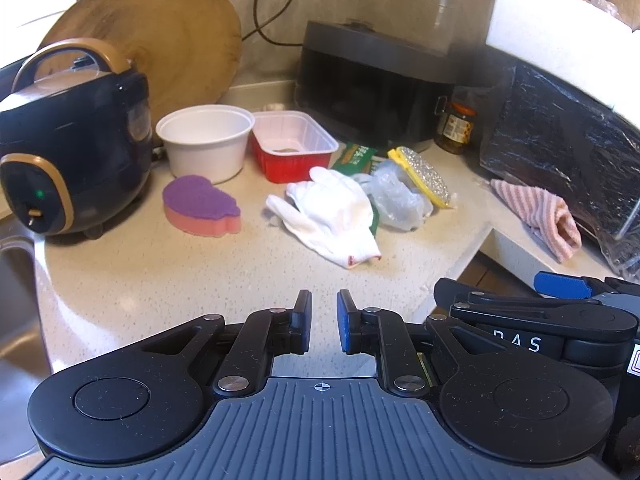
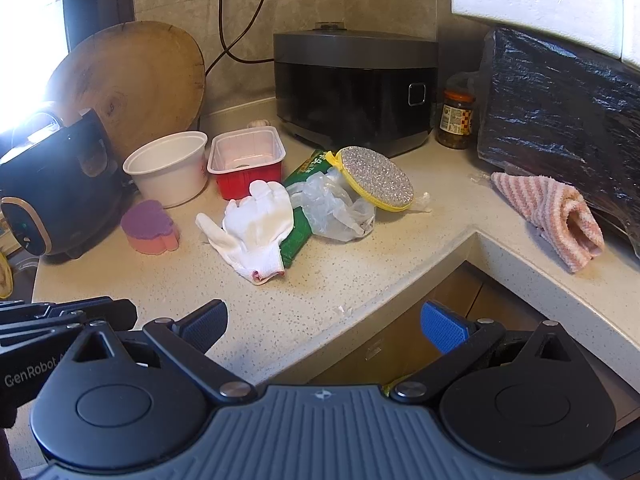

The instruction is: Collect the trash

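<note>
On the speckled counter (image 1: 168,276) lie a white paper bowl (image 1: 206,140), a red plastic tray (image 1: 292,146), a white glove (image 1: 332,216), crumpled clear plastic (image 1: 396,196) and a green wrapper (image 1: 354,156). The same bowl (image 2: 168,168), tray (image 2: 246,162), glove (image 2: 256,226), plastic (image 2: 332,208) and wrapper (image 2: 298,236) show in the right wrist view. My left gripper (image 1: 324,320) is nearly shut and empty, short of the glove. My right gripper (image 2: 324,328) is open and empty over the counter's front edge.
A dark rice cooker (image 1: 68,148), a purple-pink sponge (image 1: 200,206), a round yellow scrubber (image 1: 424,176), a striped cloth (image 1: 540,216), a jar (image 1: 456,126), a black appliance (image 1: 372,88), a black bag (image 1: 568,140) and a wooden board (image 1: 160,40) crowd the counter. A sink (image 1: 16,300) lies left.
</note>
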`<state>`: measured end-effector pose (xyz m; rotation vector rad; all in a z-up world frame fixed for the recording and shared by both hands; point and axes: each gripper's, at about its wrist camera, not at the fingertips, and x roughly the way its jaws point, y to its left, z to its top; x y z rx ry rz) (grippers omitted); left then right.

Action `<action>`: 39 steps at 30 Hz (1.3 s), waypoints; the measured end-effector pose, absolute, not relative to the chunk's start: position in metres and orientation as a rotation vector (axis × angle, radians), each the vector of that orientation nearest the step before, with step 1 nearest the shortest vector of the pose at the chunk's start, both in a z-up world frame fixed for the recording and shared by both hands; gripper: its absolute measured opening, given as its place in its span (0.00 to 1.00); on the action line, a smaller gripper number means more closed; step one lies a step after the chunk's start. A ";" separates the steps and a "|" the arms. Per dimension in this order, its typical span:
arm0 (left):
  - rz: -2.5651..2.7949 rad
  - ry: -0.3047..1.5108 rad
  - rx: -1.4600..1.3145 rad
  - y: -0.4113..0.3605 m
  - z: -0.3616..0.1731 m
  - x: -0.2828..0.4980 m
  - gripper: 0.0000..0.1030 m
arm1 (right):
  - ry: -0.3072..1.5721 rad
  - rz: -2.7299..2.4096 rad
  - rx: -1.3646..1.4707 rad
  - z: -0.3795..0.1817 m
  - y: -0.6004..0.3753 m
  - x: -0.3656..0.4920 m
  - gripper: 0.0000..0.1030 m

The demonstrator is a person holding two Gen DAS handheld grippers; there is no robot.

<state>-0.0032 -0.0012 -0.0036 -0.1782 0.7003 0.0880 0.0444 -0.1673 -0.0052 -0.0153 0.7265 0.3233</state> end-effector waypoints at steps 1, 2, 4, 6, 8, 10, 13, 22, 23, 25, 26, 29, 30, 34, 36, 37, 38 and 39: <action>0.088 0.702 -0.180 -0.001 -0.004 -0.003 0.17 | 0.728 0.323 -0.017 -0.006 -0.167 0.044 1.00; 0.088 0.703 -0.182 0.000 -0.004 -0.003 0.17 | 0.728 0.324 -0.018 -0.006 -0.167 0.044 1.00; 0.090 0.705 -0.184 0.001 -0.003 -0.004 0.17 | 0.730 0.324 -0.021 -0.006 -0.167 0.044 1.00; 0.090 0.706 -0.186 0.001 -0.003 -0.003 0.17 | 0.731 0.323 -0.024 -0.007 -0.166 0.045 1.00; 0.089 0.707 -0.186 0.001 -0.003 -0.003 0.17 | 0.733 0.321 -0.023 -0.007 -0.166 0.045 1.00; 0.084 0.709 -0.184 0.000 -0.004 -0.003 0.17 | 0.734 0.318 -0.022 -0.008 -0.167 0.045 1.00; 0.079 0.711 -0.183 0.000 -0.004 -0.001 0.17 | 0.737 0.313 -0.021 -0.009 -0.168 0.045 1.00; 0.080 0.715 -0.186 0.001 -0.006 0.002 0.17 | 0.745 0.307 -0.017 -0.013 -0.169 0.049 1.00; 0.081 0.716 -0.186 0.001 -0.006 0.002 0.17 | 0.745 0.306 -0.017 -0.013 -0.169 0.049 1.00; 0.082 0.719 -0.185 0.001 -0.007 0.003 0.17 | 0.746 0.306 -0.017 -0.013 -0.170 0.050 1.00; 0.082 0.720 -0.184 0.001 -0.007 0.004 0.17 | 0.747 0.306 -0.017 -0.013 -0.170 0.050 1.00; 0.085 0.723 -0.181 0.001 -0.008 0.005 0.17 | 0.751 0.305 -0.019 -0.015 -0.169 0.051 1.00; 0.085 0.725 -0.179 0.001 -0.008 0.005 0.17 | 0.753 0.305 -0.020 -0.015 -0.170 0.051 1.00; 0.087 0.728 -0.175 0.000 -0.009 0.007 0.17 | 0.755 0.302 -0.020 -0.016 -0.170 0.051 1.00; 0.087 0.730 -0.173 0.000 -0.010 0.007 0.17 | 0.756 0.301 -0.020 -0.017 -0.170 0.052 1.00; 0.087 0.731 -0.172 -0.001 -0.010 0.008 0.17 | 0.758 0.299 -0.019 -0.017 -0.171 0.053 1.00; 0.086 0.732 -0.172 -0.001 -0.011 0.008 0.17 | 0.759 0.298 -0.019 -0.018 -0.171 0.053 1.00; 0.085 0.733 -0.172 -0.001 -0.011 0.009 0.17 | 0.761 0.297 -0.018 -0.018 -0.171 0.054 1.00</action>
